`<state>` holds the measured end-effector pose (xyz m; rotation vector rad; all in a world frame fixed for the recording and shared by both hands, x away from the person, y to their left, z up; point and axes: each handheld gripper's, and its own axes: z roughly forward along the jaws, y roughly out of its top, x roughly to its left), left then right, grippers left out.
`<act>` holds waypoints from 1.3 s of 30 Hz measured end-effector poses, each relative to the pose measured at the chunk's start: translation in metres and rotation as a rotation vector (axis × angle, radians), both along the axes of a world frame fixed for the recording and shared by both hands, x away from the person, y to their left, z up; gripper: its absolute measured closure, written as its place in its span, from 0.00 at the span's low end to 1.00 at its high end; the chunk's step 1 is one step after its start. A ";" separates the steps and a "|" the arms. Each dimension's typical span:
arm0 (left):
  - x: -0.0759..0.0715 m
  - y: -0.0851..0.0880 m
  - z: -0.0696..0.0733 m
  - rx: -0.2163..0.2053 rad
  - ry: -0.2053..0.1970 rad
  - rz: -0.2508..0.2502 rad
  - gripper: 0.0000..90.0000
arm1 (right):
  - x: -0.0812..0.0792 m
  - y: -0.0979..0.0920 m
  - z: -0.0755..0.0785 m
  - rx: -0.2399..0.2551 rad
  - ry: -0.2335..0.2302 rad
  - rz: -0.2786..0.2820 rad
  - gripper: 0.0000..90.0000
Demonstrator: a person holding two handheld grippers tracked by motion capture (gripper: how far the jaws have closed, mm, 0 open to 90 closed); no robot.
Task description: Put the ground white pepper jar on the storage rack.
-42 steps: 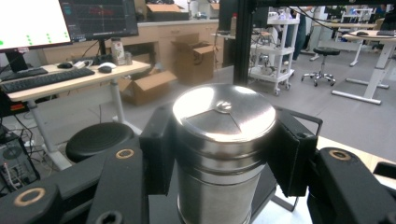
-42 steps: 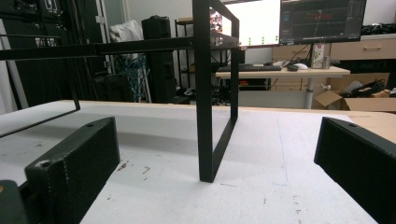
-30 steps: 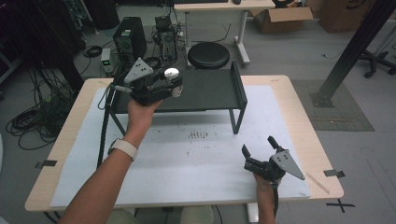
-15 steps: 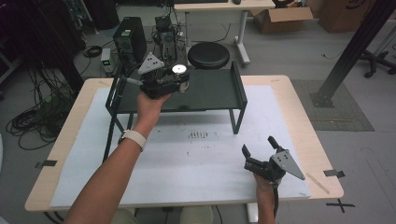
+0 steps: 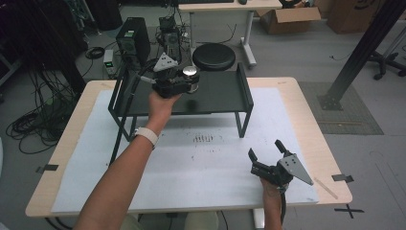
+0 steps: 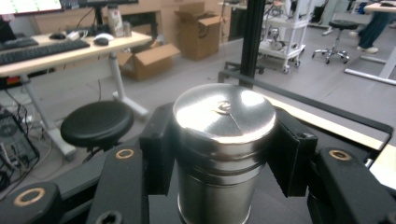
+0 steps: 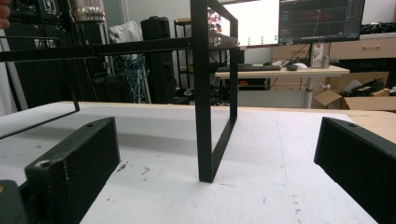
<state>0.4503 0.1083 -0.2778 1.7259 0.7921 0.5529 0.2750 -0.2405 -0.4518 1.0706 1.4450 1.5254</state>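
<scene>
Right now you are carrying the steel canister (image 5: 191, 74) over the black shelf rack (image 5: 218, 93) that stands on the bench (image 5: 287, 110), so the step in hand looks like setting it down on the rack's top.

Your left tongs (image 5: 187, 81) are clamped on the canister's sides just under its lid, pads (image 6: 158, 149) pressed on both flanks, and it stands upright. Your right tongs (image 5: 264, 154) rest low over the white mat (image 5: 210, 163) near the bench's front edge, spread wide with nothing between them.

The next move, as I judge it, calls for lowering the canister level onto the shelf, then easing the grip off.

The canister's base is cut off in the left gripper view and hidden by the tongs from above, so you cannot tell whether it already touches the shelf.
</scene>
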 end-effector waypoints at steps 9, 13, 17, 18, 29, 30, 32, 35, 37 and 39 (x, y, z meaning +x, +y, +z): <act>0.008 0.000 -0.007 0.042 0.064 0.022 0.55 | 0.000 0.000 0.000 -0.002 0.001 0.000 0.00; 0.010 0.000 -0.011 0.065 0.094 0.023 0.55 | 0.000 0.000 0.000 -0.002 0.001 0.000 0.00; 0.010 -0.002 -0.014 0.088 0.097 0.023 0.55 | 0.000 0.000 0.000 -0.001 0.001 0.000 0.00; 0.010 -0.002 -0.014 0.087 0.098 0.024 0.55 | 0.000 0.000 0.000 -0.001 0.001 0.000 0.00; 0.010 -0.002 -0.015 0.089 0.106 0.026 0.54 | 0.000 0.000 0.000 0.004 0.001 0.000 0.00; 0.010 -0.002 -0.015 0.089 0.106 0.027 0.54 | 0.000 0.000 0.000 0.003 0.001 0.000 0.00; 0.010 -0.002 -0.015 0.086 0.107 0.027 0.54 | 0.000 0.000 0.000 -0.001 0.001 0.000 0.00; 0.010 -0.002 -0.014 0.073 0.107 0.026 0.50 | 0.000 0.000 0.000 0.000 0.000 0.000 0.00; 0.009 -0.002 -0.013 0.072 0.107 0.026 0.46 | 0.000 0.000 0.000 0.001 0.001 0.000 0.00; 0.008 -0.002 -0.013 0.075 0.106 0.023 0.45 | 0.000 0.000 0.000 0.001 0.002 0.000 0.00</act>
